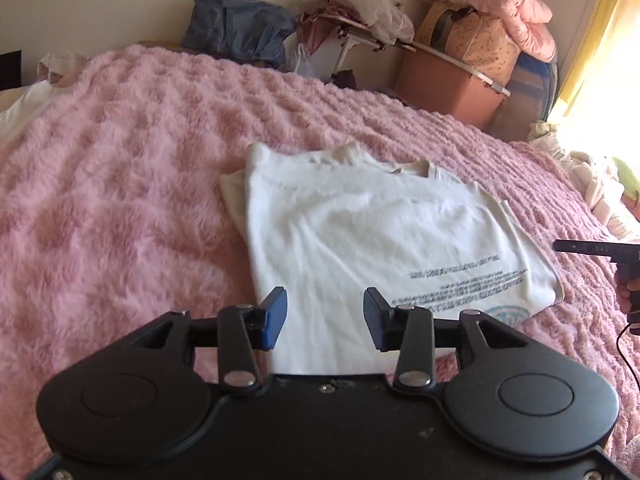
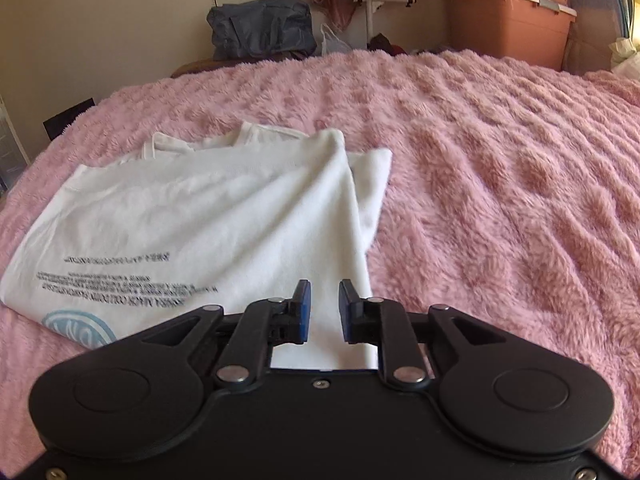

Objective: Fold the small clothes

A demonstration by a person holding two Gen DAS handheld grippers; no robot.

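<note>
A white T-shirt (image 1: 360, 232) with dark printed text and a pale blue round logo lies partly folded on a pink fluffy blanket (image 1: 120, 184). My left gripper (image 1: 325, 316) is open, its blue pads apart just above the shirt's near left edge. In the right wrist view the same shirt (image 2: 208, 216) lies left of centre. My right gripper (image 2: 324, 308) is open with a narrower gap, over the shirt's near right corner, holding nothing. The right gripper also shows at the right edge of the left wrist view (image 1: 600, 252).
Beyond the bed's far edge stand a grey-blue bag (image 1: 240, 28), a folding table with clothes (image 1: 360, 20), a brown storage bin (image 1: 444, 88) and pink bedding on top. More crumpled clothes (image 1: 596, 184) lie at the bed's right. A wide stretch of blanket (image 2: 500, 168) lies right of the shirt.
</note>
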